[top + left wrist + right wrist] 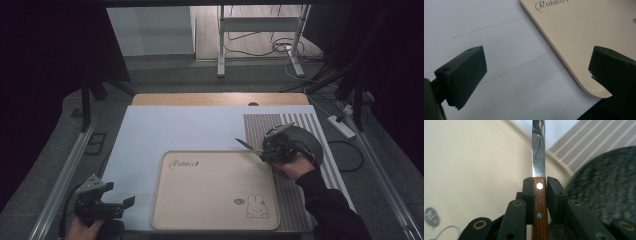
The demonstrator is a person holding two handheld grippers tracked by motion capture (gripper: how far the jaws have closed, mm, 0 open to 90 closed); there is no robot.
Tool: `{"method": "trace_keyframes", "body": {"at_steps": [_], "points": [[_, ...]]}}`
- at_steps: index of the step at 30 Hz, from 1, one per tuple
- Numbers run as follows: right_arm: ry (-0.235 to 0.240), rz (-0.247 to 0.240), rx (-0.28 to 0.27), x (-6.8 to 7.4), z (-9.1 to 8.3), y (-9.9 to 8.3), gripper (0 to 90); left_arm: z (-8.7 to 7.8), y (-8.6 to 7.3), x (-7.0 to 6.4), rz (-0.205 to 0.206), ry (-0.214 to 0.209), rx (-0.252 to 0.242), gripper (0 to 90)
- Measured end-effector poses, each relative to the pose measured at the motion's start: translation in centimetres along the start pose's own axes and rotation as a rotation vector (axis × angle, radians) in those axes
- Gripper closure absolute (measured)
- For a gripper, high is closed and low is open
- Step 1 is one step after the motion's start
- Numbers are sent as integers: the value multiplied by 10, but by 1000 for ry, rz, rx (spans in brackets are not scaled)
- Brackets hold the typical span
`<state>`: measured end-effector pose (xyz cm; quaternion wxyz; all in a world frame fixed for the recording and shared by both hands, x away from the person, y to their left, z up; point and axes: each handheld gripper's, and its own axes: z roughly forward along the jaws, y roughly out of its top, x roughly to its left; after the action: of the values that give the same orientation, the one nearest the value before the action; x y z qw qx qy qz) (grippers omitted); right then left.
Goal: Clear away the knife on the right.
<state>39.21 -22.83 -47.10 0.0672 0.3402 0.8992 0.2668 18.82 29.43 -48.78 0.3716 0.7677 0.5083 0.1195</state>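
Right gripper (539, 192) pinched knife (539, 157) by wooden handle, blade ahead over tray (215, 192) corner | left gripper (536, 75) spread, idle | risk: narrow handle pivoting, blade scoring tray.

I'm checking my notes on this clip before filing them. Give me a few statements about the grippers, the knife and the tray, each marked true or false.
1. The right gripper is shut on a wooden-handled knife with a steel blade. True.
2. The left gripper is clamped on the edge of the beige rectangular tray with a rabbit drawing. False: its jaws stand wide apart with nothing between them, over the pale blue sheet beside the tray's corner.
3. The knife lies flat in the middle of the tray. False: it is held in the right gripper, near the tray's far right corner.
4. A striped mat lies to the right of the tray. True.
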Motion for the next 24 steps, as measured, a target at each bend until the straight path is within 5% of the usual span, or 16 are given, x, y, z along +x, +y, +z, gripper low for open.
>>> {"method": "trace_keyframes", "body": {"at_steps": [24], "points": [[76,-82,45,85,10,-23,773,1,1,0,2,2,4,20]]}}
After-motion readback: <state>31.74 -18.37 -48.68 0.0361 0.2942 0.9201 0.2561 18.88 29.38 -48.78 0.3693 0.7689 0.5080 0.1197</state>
